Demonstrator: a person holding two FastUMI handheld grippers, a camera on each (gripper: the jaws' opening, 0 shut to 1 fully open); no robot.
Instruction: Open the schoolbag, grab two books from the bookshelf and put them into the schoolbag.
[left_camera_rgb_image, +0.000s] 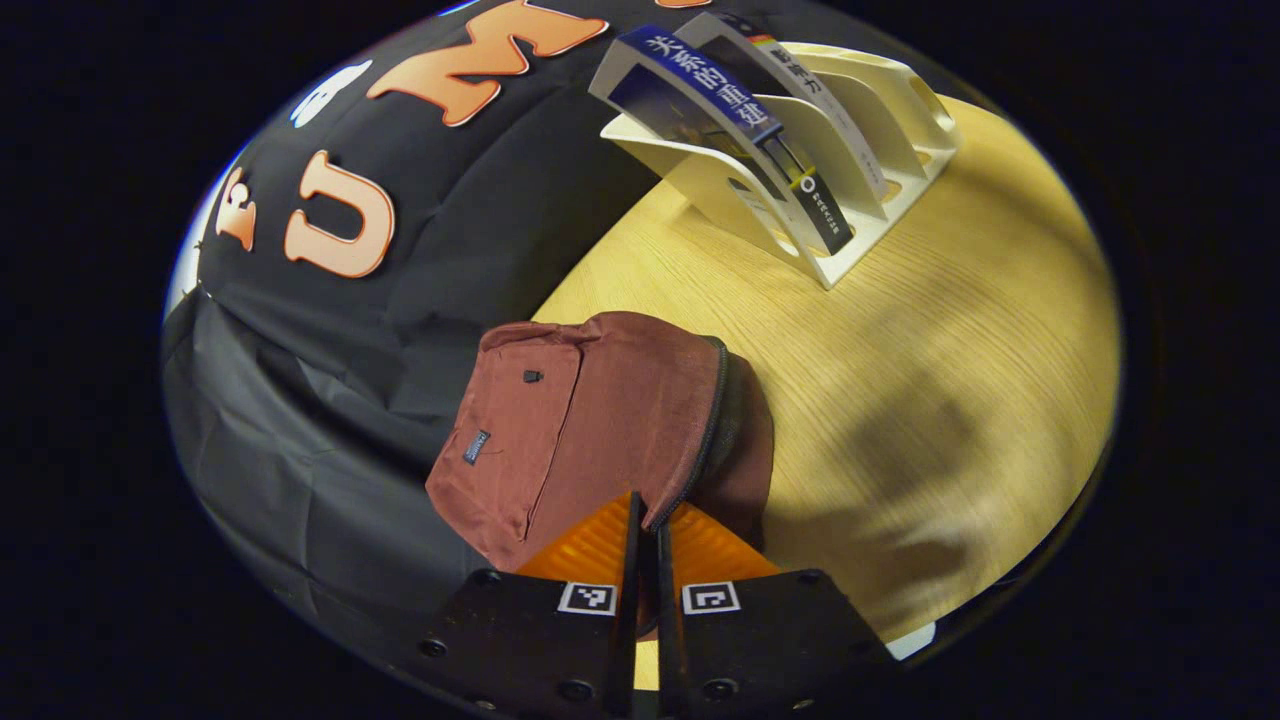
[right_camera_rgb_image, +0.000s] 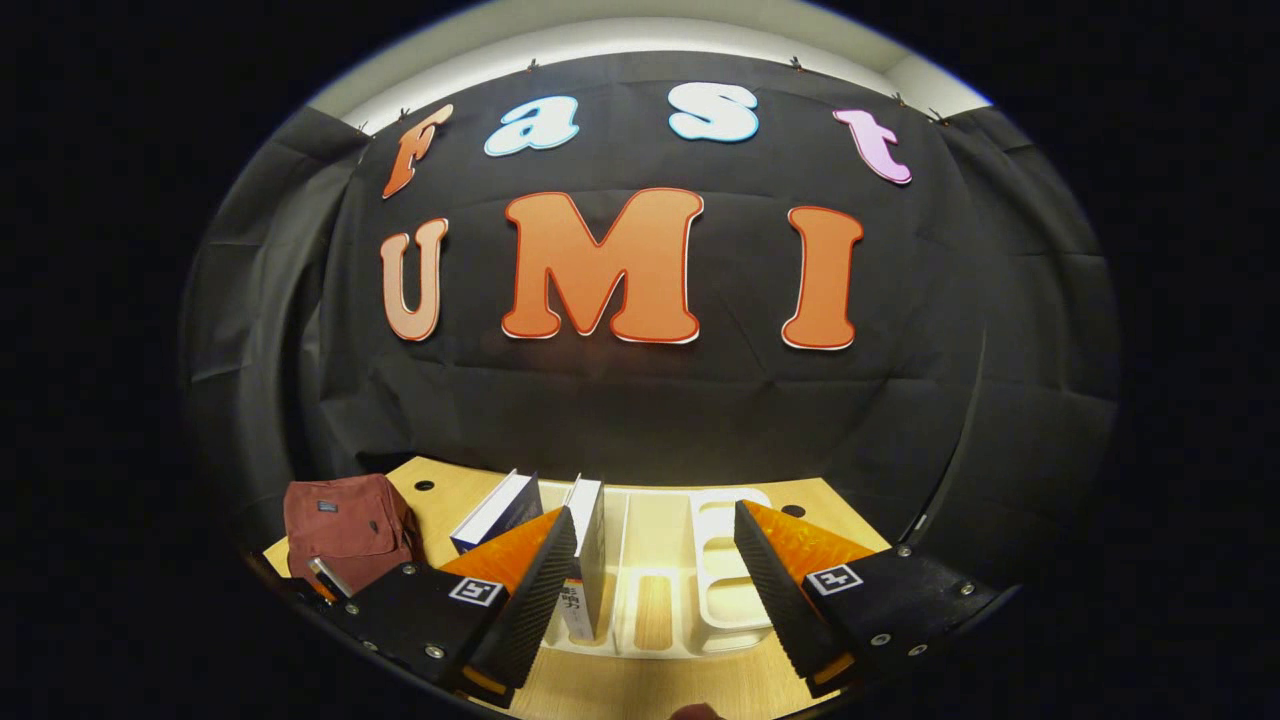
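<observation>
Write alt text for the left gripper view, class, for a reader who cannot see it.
The left gripper has its fingers nearly closed at the zipper edge of a reddish-brown schoolbag standing on a wooden table. Farther back, a white bookshelf holds two leaning books.

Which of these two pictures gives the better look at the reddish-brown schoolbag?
The left gripper view: the schoolbag lies close ahead, its zipper edge and small label plain. In the right gripper view, the schoolbag is small and distant at the table's left, partly cut off.

A light wooden table (left_camera_rgb_image: 930, 400) carries the maroon schoolbag (left_camera_rgb_image: 590, 420) and white bookshelf (left_camera_rgb_image: 870, 130).
</observation>
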